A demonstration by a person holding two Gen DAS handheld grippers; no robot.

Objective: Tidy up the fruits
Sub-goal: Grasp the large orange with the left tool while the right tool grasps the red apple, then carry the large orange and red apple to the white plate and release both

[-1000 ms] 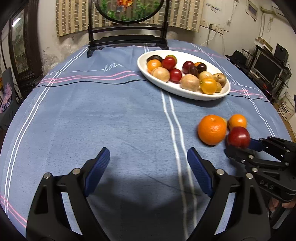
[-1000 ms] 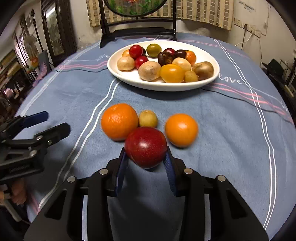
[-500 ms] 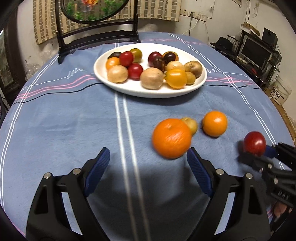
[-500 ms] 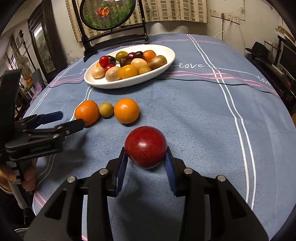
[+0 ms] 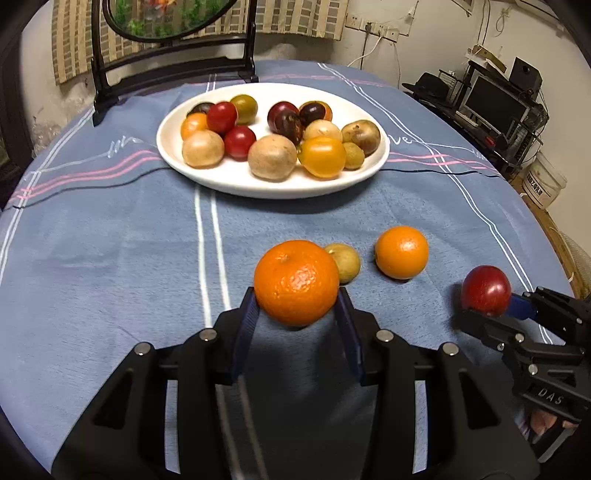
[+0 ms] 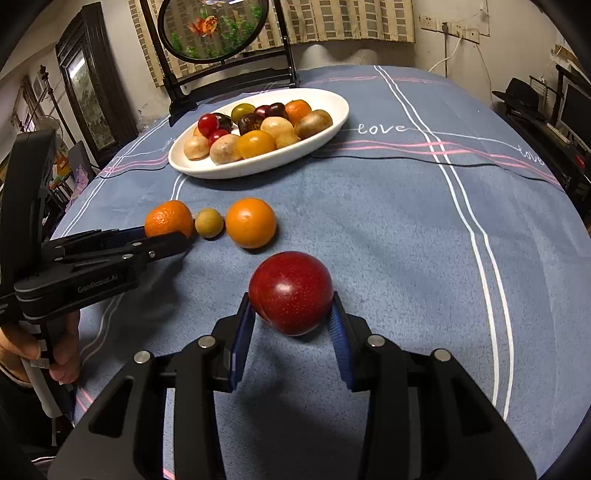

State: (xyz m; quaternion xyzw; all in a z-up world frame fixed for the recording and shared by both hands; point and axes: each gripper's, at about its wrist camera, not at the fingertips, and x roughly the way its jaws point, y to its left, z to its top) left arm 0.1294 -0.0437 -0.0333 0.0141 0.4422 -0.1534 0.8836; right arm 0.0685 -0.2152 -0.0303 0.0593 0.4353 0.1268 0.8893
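— While the blue tablecloth is filling most of both views, what is lying on it?

— White double stripes and pink lines are running across the cloth, and the word "love" is showing at the right of the right wrist view. A white oval plate is sitting in the upper middle of the left wrist frame, holding a heap of red, yellow, tan and dark fruits.

— And the loose fruit?

— The left gripper is closing its jaws, and the blue pads are standing at either side of a large mandarin in the centre of that frame. A small greenish fruit is touching the mandarin's right side, and a smaller orange is lying just to the right of that, apart from it.

— The other hand?

— The right gripper is gripping a red plum between its pads, low in the middle of the right wrist frame.

— The room?

— A round picture on a dark stand is standing at the table's far edge, with a striped curtain behind it. A monitor on shelving is showing at the upper right of the left view.
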